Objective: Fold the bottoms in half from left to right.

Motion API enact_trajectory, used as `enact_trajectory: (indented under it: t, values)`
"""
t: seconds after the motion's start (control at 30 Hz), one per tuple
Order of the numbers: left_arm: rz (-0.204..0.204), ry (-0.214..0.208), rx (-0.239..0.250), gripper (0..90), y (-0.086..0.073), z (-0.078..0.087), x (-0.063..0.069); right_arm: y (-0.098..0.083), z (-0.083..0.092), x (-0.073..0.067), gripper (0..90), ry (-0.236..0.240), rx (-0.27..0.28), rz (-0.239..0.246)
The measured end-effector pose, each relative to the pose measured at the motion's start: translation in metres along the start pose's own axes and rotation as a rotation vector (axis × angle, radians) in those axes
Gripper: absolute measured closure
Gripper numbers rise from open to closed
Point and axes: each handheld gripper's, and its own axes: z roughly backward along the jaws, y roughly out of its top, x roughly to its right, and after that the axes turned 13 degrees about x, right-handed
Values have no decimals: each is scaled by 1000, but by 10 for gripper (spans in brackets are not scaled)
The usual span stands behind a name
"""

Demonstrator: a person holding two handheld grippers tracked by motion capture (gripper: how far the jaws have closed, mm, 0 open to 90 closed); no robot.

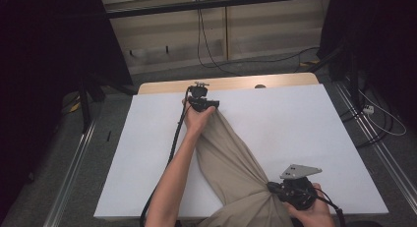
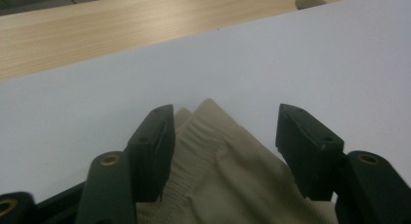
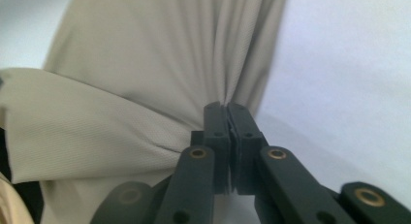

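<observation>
The bench (image 1: 314,138), covered in a white sheet with a strip of bare wood along its far edge, carries a beige cloth (image 1: 231,163). The cloth lies as a long band stretched on a diagonal, its long axis running from the far middle of the bench down to the near edge right of centre. It is narrow and pointed at the far end, widens toward the middle, and is gathered into tight pleats at the near end.

The person's left forearm reaches far forward along the cloth's left side, the hand wrapped over the left gripper (image 1: 200,103) at the cloth's far tip, the gripper pointing away toward the wooden strip. In the left gripper view its fingers (image 2: 152,146) stand apart on either side of the ribbed, pointed corner of the cloth (image 2: 218,161), which lies flat on the white sheet between them; the pads do not press it.

The right hand sits low at the near edge, holding the right gripper (image 1: 275,186) pointing left into the cloth. Its fingers (image 3: 215,136) are clamped together on the bunched folds (image 3: 160,64), which fan outward from the pinch.
</observation>
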Motion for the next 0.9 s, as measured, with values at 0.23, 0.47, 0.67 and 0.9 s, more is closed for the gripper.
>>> enact_trajectory:
  t: [0.23,0.47,0.67,0.9]
  values:
    - [-60,-15,33,270,-1,30,3,-1,5,2,887,-42,-35,16]
    - [-78,-28,36,215,-19,62,0,-1,7,1,756,-37,-19,32]
    - [-99,-78,32,293,-39,98,4,10,8,-3,769,17,70,29]
    - [-159,-190,-9,371,-74,152,35,12,-11,-28,687,205,22,94]
